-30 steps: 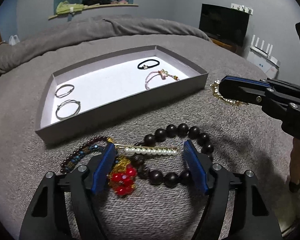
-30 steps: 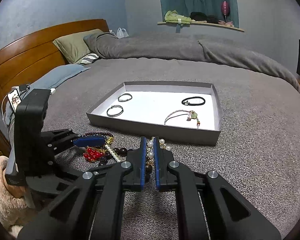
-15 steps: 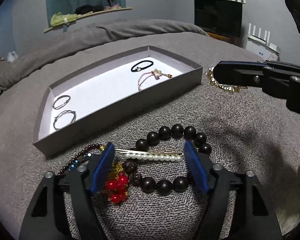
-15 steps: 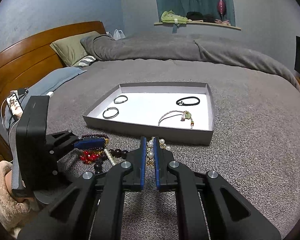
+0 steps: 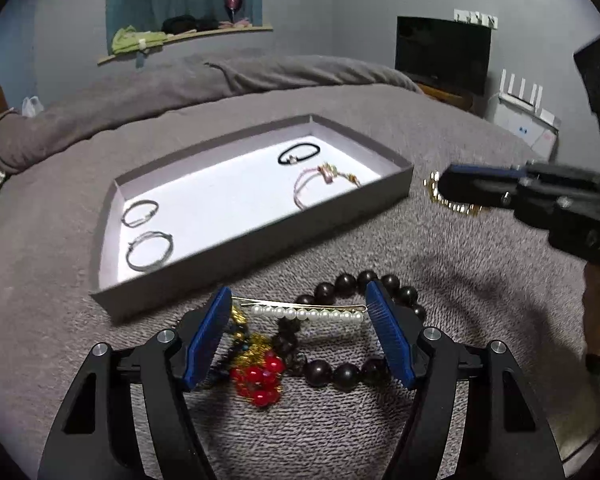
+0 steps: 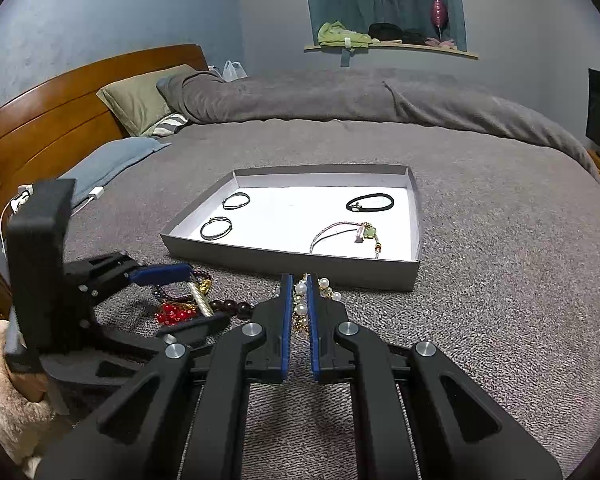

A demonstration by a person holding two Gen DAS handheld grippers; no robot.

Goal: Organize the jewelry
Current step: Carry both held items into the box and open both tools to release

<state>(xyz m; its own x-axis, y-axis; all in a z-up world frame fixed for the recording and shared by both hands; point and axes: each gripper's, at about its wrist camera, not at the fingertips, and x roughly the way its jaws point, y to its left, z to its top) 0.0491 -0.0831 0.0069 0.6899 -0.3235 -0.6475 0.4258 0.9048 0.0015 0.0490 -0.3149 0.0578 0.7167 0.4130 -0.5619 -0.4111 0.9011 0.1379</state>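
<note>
Left hand-held gripper (image 5: pixel 298 328): blue pads wide apart, low over grey bed cover (image 5: pixel 440 248). Pearl hair clip (image 5: pixel 306 312) lying crosswise between the two fingertips; contact with either pad not resolvable. Dark bead bracelet (image 5: pixel 352 368) under and around the clip, far side near the right pad. Red bead cluster (image 5: pixel 258 376) with gold chain just inside the left pad.

Right hand-held gripper (image 6: pixel 300 300): pads close together, narrow gap, clamped on pearl-and-gold chain (image 6: pixel 300 304); pearls visible between the pads and spilling just past the tips onto the cover.

Grey tray (image 6: pixel 292 266) directly ahead of both grippers, near wall just beyond the right gripper's tips. Inside: two thin wire bangles (image 6: pixel 216 228) at left, black hair tie (image 6: pixel 370 202) far right, pink cord bracelet (image 6: pixel 340 232) with green charm near right.
</note>
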